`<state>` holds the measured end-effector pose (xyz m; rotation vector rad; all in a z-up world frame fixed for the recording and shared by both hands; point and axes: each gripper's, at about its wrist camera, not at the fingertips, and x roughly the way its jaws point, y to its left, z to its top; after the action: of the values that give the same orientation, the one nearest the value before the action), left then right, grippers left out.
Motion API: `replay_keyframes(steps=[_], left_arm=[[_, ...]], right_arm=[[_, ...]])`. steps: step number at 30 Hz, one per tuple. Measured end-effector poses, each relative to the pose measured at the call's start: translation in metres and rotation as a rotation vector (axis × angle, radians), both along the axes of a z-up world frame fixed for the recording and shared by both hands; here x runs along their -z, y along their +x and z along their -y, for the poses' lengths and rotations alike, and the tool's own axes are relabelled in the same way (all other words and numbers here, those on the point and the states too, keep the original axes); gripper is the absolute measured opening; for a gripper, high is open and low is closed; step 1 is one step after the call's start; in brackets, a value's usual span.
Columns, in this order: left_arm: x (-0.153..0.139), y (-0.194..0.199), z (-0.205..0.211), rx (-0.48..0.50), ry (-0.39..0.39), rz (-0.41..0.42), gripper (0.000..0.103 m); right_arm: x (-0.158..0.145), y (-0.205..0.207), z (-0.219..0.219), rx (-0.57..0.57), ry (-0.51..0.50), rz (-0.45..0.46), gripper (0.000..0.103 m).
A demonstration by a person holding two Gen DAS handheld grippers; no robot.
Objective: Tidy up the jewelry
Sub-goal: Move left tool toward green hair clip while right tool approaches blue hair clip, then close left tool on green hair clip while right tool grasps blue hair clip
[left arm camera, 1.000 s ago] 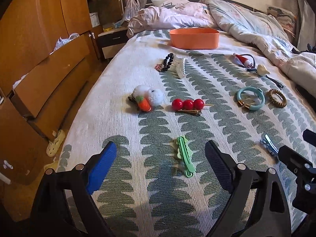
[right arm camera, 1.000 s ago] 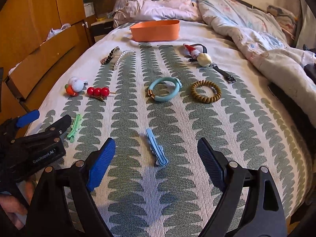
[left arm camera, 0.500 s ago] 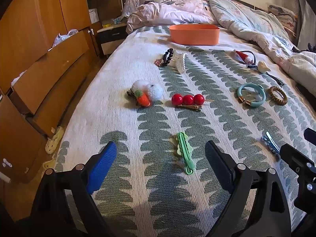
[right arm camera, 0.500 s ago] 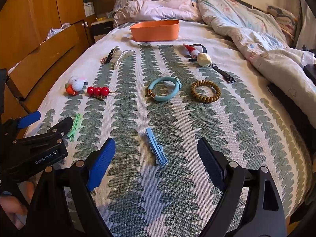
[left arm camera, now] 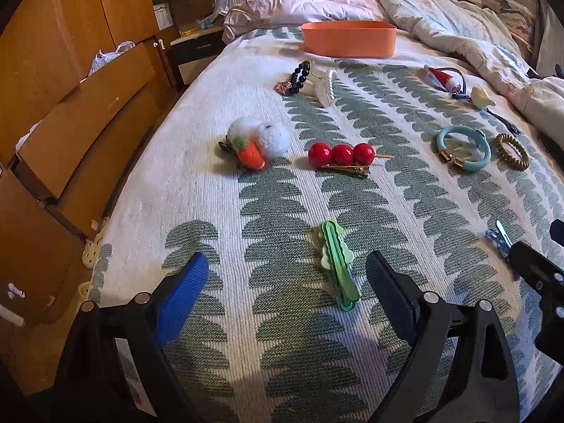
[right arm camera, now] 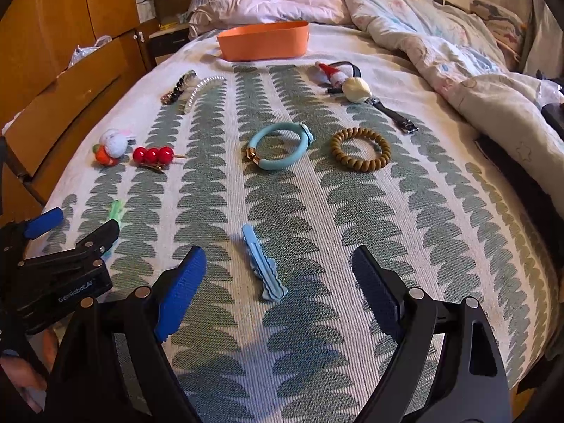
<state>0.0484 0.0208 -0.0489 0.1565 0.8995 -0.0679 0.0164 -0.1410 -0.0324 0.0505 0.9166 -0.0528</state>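
Observation:
Jewelry and hair pieces lie spread on a green-patterned bedspread. My left gripper [left arm camera: 285, 278] is open, with a green hair clip [left arm camera: 337, 264] lying between its fingers. My right gripper [right arm camera: 278, 275] is open over a light blue hair clip [right arm camera: 262, 264]. Farther off lie a red-ball clip [left arm camera: 341, 155], a white pompom clip with a carrot [left arm camera: 259, 139], a teal bangle [right arm camera: 280, 145], a brown coil band [right arm camera: 360, 148], a black bead bracelet [left arm camera: 299, 77] and a pearl clip [right arm camera: 201, 88]. An orange bin [right arm camera: 262, 40] stands at the far end.
A Santa-hat hair tie [right arm camera: 333, 72], a cream ball [right arm camera: 356, 90] and a black watch [right arm camera: 393, 114] lie at the right. A rumpled duvet [right arm camera: 458, 56] covers the bed's right side. Wooden drawers [left arm camera: 70, 112] stand left of the bed.
Both grippers have moved slightly forward and lower toward the clips beneath them. Nothing on the bed has moved.

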Motion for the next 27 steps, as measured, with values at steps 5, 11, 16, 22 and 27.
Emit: replay_keyframes(steps=[5,11,16,22,27], left_arm=[[0.003,0.001,0.006,0.015,0.028,-0.007,0.089],[0.007,0.003,0.008,0.024,0.046,-0.021,0.089],[0.009,0.005,0.007,0.023,0.040,-0.035,0.090],[0.010,0.005,0.009,0.024,0.048,-0.035,0.090],[0.010,0.005,0.009,0.025,0.042,-0.032,0.089]], right_arm=[[0.010,0.006,-0.002,0.007,-0.023,-0.034,0.085],[0.016,0.010,-0.003,0.012,-0.035,-0.057,0.077],[0.020,0.013,-0.006,0.015,-0.065,-0.066,0.073],[0.022,0.013,-0.009,0.014,-0.095,-0.065,0.072],[0.020,0.012,-0.007,0.025,-0.101,-0.062,0.055]])
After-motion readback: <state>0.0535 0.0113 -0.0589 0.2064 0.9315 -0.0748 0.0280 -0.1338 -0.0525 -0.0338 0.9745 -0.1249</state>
